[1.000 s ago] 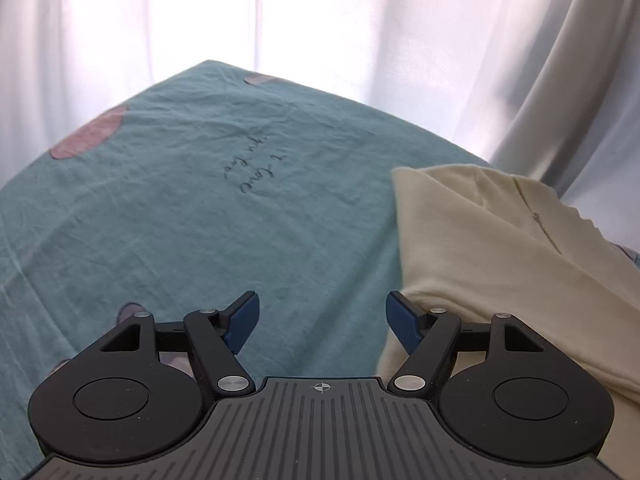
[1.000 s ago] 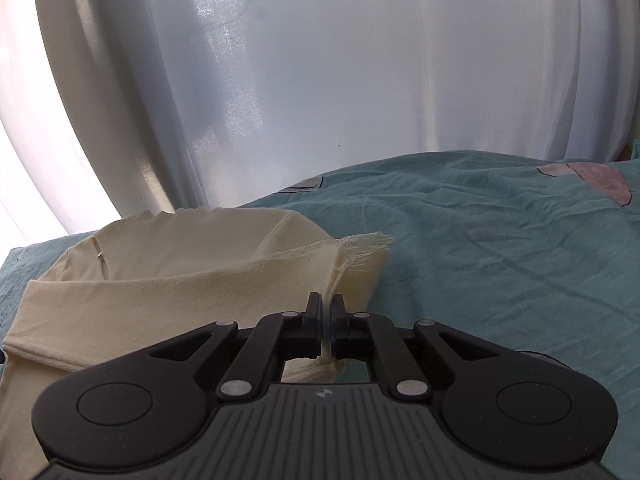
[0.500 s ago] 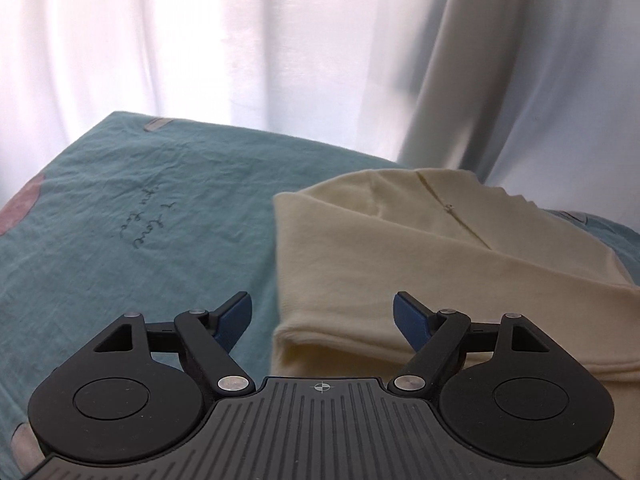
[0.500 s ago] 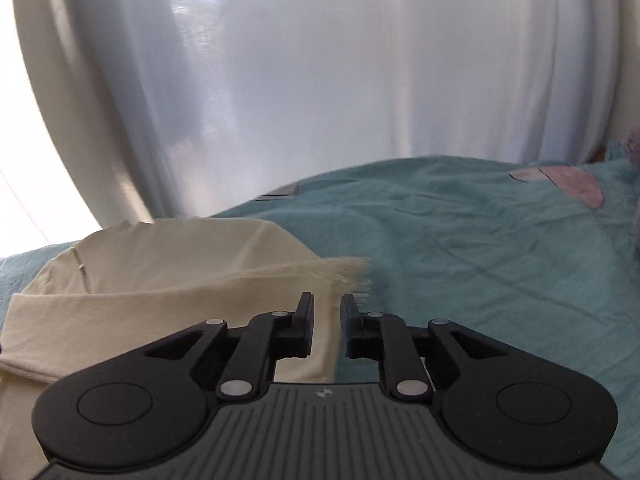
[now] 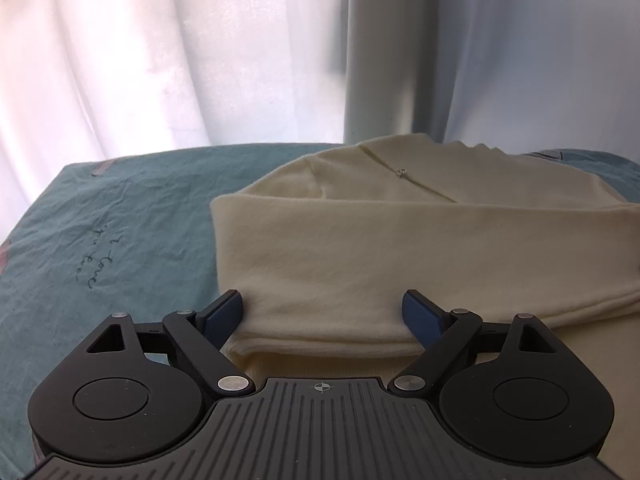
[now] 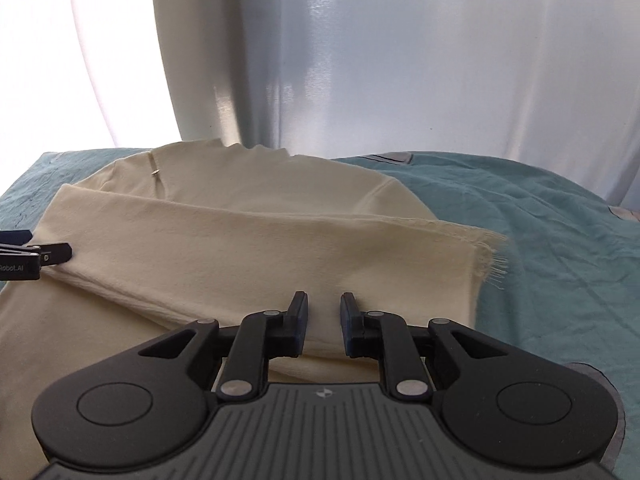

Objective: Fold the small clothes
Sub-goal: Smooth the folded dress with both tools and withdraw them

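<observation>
Left wrist view shows the left gripper (image 5: 322, 312) with jaws that have just been opening and now stand wide apart, straddling the folded edge of the cream garment (image 5: 400, 248) without pressing it. That garment lies on the teal sheet (image 5: 120, 220), a band folded across its body. The right gripper (image 6: 323, 316) has jaws narrowly apart, with cloth beneath the gap, not pinched. The risk looks to be an uneven grab: the left jaws could catch only the top layer of the fold and peel it open, or the right gripper's narrow gap could snag a crease and drag the band askew. Only the right wrist view shows the frayed end (image 6: 490, 256); only the left shows the handwriting on the sheet (image 5: 94, 258).
</observation>
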Demonstrator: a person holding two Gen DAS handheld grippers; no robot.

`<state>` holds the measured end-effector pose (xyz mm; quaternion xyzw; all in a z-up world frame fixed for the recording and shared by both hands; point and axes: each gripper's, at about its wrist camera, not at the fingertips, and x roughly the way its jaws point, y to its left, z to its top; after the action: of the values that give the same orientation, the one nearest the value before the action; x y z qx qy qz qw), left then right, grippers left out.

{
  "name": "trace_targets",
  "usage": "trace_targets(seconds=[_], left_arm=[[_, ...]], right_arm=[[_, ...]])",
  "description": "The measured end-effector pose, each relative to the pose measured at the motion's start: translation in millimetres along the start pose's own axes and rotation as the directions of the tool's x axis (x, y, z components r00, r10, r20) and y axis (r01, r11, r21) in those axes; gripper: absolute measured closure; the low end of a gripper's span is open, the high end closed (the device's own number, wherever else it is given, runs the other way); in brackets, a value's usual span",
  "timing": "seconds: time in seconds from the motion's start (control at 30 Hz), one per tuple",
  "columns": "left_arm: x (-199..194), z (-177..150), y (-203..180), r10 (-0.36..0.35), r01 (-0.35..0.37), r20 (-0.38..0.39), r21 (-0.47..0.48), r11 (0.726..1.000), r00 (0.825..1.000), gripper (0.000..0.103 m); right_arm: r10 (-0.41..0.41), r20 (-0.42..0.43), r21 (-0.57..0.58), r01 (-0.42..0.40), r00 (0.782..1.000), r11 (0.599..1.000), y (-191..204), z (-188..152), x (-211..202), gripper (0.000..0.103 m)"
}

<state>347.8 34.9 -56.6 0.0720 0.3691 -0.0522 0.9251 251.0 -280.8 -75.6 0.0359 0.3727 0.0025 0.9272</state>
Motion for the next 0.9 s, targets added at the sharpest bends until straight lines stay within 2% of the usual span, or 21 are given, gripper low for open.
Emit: trace_targets(seconds=[0.07, 0.27, 0.4, 0.43, 0.5, 0.6, 0.73, 0.9], left_arm=[[-0.6, -0.3, 0.4, -0.001, 0.001, -0.002, -0.004, 1.0, 1.0, 0.011], [-8.6, -1.6, 7.4, 0.001, -0.003, -0.034, -0.037, 0.999, 0.999, 0.01], [-24.0, -13.5, 16.0, 0.026, -0.032, -0.091, -0.059, 0.998, 0.996, 0.01], [-31.3, -19.3, 17.4, 0.041, -0.047, -0.101, -0.056, 0.997, 0.994, 0.01], [-47.2, -32.2, 17.9, 0.04, -0.045, -0.111, -0.045, 0.998, 0.993, 0.01], [-74.8, -56.2, 19.0, 0.009, -0.018, -0.152, -0.061, 0.998, 0.988, 0.01], [-107.2, -85.5, 16.8, -0.035, 0.022, -0.215, -0.063, 0.998, 0.976, 0.01], [-143.0, -114.6, 12.9, -0.04, 0.03, -0.266, -0.04, 0.999, 0.963, 0.01]], right_arm=[[0.009, -0.002, 0.026, -0.008, 1.0, 1.0, -5.4, -0.8, -3.1, 0.09], [-0.027, 0.0, 0.003, 0.027, 1.0, 1.0, -1.2, -4.0, -8.3, 0.09], [-0.058, 0.007, 0.034, 0.057, 0.998, 0.998, -6.7, -9.2, -26.2, 0.09], [-0.035, 0.003, 0.035, 0.034, 0.999, 0.999, -8.3, -11.8, -33.0, 0.089], [0.069, -0.046, 0.035, -0.067, 0.997, 0.997, -8.5, -21.7, -48.7, 0.086], [0.192, -0.143, 0.027, -0.19, 0.971, 0.981, -1.2, -45.9, -70.9, 0.086], [0.211, -0.255, 0.011, -0.215, 0.944, 0.976, 8.3, -91.5, -114.1, 0.086], [0.233, -0.307, 0.092, -0.215, 0.923, 0.972, 4.4, -138.5, -162.8, 0.083]])
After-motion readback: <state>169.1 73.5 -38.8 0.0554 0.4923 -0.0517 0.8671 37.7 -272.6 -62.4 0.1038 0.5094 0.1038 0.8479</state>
